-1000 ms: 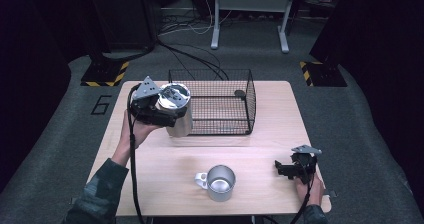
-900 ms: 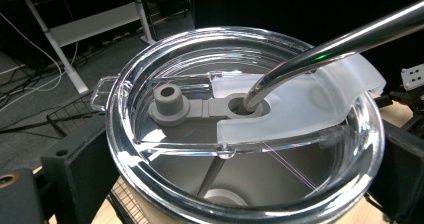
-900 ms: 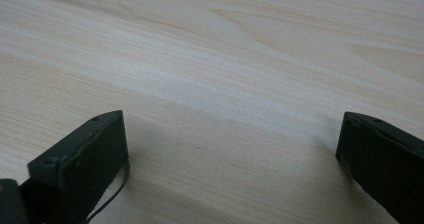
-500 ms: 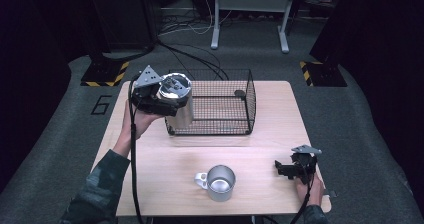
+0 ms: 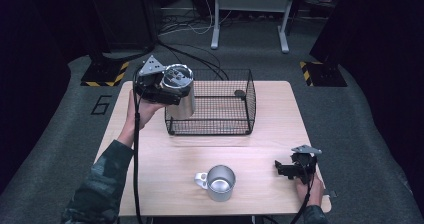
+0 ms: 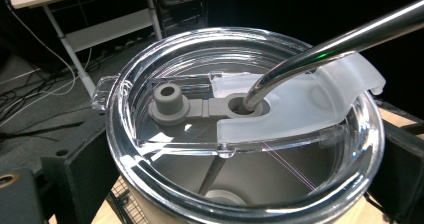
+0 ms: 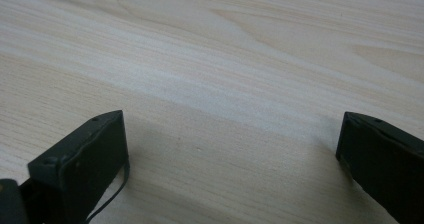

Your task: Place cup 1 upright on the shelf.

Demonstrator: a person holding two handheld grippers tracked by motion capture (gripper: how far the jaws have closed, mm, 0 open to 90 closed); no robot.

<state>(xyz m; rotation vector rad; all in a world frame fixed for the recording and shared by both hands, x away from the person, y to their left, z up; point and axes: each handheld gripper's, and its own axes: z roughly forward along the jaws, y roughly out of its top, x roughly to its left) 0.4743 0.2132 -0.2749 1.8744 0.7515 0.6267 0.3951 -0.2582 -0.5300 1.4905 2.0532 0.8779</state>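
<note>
Now left gripper [image 5: 167, 86] clamps tumbler [image 5: 181, 94] above basket [image 5: 247, 104] near-left corner; keep it upright, clear rim, lower inside. Right gripper [image 5: 287, 170] released on table [image 5: 165, 159].

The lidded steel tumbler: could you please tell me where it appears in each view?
High view: steel tumbler, upper left, held by the left tool at the wire basket.
Left gripper view: centre, lid and straw close up.
Right gripper view: not in it.
Shared landmark: wooden table.
</note>
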